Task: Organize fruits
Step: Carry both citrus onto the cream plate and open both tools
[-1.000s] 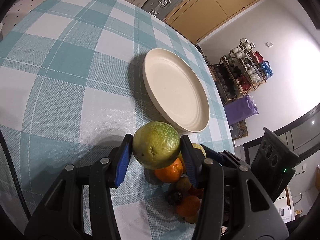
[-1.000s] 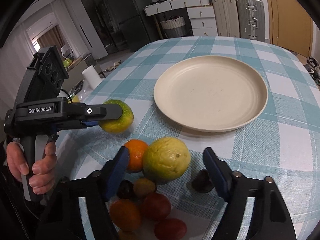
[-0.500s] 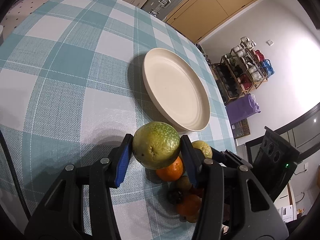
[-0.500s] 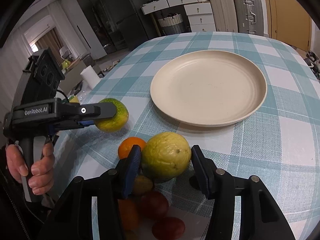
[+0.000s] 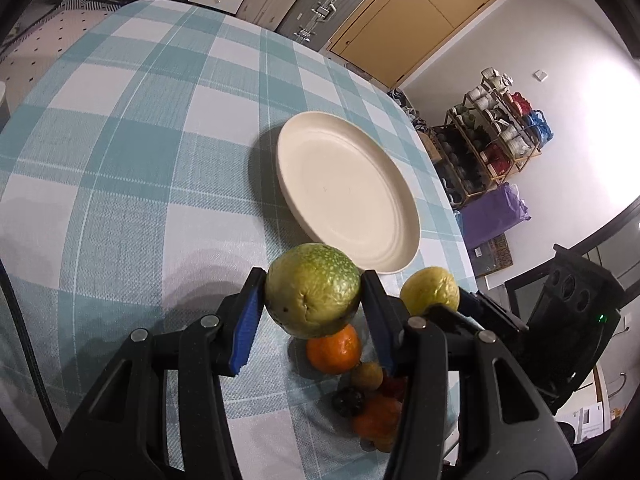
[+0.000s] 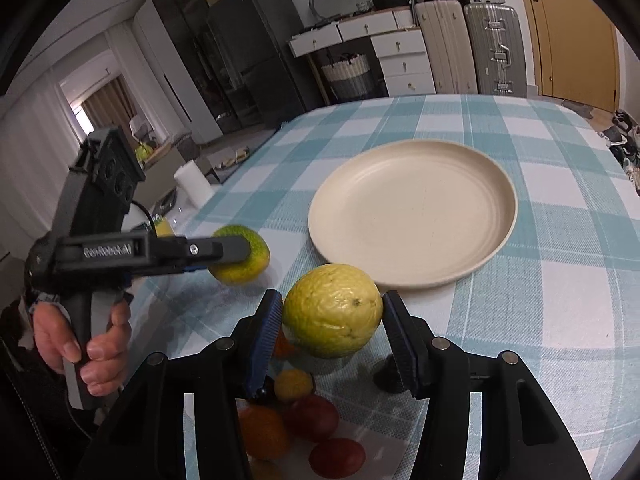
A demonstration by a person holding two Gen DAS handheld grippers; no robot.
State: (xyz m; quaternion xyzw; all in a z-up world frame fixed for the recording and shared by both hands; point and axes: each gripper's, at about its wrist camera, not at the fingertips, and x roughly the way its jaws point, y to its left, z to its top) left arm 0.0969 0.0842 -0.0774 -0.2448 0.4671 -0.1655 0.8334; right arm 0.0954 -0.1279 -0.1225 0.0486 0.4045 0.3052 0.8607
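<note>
Through the left wrist camera, my left gripper (image 5: 313, 298) kept its pads clamped on the speckled green fruit (image 5: 313, 290), held above the checked tablecloth (image 5: 120, 160) just short of the cream plate (image 5: 348, 196), as a second ago. The yellow fruit (image 5: 430, 290) now showed higher beside it.

Through the right wrist camera, my right gripper (image 6: 330, 332) had closed from wide apart onto the yellow fruit (image 6: 332, 310) and lifted it off the pile of small fruits (image 6: 304, 420).
</note>
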